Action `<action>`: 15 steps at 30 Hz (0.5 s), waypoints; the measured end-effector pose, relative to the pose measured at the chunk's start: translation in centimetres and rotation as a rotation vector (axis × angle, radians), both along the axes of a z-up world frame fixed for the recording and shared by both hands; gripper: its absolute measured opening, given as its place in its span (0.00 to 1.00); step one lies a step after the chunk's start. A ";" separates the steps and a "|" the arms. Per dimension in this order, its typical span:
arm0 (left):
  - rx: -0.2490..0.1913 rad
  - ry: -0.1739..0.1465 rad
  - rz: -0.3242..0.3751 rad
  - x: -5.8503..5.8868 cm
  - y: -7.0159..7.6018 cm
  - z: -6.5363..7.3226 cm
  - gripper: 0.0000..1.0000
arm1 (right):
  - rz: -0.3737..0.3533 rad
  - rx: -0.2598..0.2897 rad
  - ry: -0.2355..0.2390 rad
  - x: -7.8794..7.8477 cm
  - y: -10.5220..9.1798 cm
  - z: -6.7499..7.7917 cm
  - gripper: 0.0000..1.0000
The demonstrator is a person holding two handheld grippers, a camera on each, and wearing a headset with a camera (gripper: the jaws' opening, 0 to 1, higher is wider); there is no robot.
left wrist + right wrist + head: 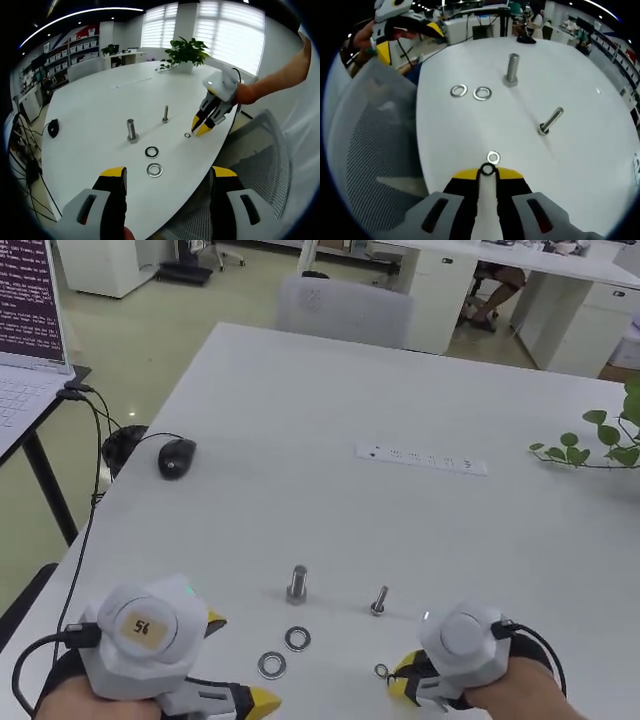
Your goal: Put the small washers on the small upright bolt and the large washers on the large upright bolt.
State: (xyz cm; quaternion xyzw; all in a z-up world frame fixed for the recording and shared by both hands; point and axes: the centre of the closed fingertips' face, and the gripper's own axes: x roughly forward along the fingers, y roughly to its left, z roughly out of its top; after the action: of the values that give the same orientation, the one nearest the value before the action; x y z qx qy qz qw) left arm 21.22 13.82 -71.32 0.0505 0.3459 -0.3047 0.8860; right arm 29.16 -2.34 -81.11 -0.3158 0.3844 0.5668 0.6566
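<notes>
Steel shows at the tips of my right claw (487, 176): its yellow-tipped jaws are pressed together on a small steel ring washer (487, 169) at the bottom middle of the right gripper view. Just above it, a second small steel washer (493, 157) lies flat on the white table (580, 165). Higher and to the right stands the small steel bolt (550, 121), head down on the table and looking tilted in this view. The large steel bolt (511, 70) stands upright near the top centre. Left of it, two large flat steel washers (458, 90) lie side by side, not touching.

My left claw (167, 172) is spread wide and holds nothing. Its jaws rise from the bottom of the left gripper view, with the large washers just above, between them. In the head view a black computer mouse (176, 457) rests near the table's left edge, and a white power strip (421, 459) lies right of centre.
</notes>
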 end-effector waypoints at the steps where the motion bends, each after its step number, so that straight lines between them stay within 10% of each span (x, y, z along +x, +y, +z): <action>1: 0.001 0.000 -0.001 0.0 0.0 0.0 0.67 | -0.009 0.004 -0.003 0.3 0.0 0.2 0.14; 15: -0.001 -0.007 -0.008 0.5 -0.3 0.3 0.67 | -0.093 0.068 -0.070 5.5 0.7 3.9 0.14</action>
State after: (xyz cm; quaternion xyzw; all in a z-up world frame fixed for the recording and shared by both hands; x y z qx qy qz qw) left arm 21.69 13.54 -70.99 0.0524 0.3424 -0.3082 0.8860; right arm 34.68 -1.62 -77.16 -0.2948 0.3560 0.5372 0.7056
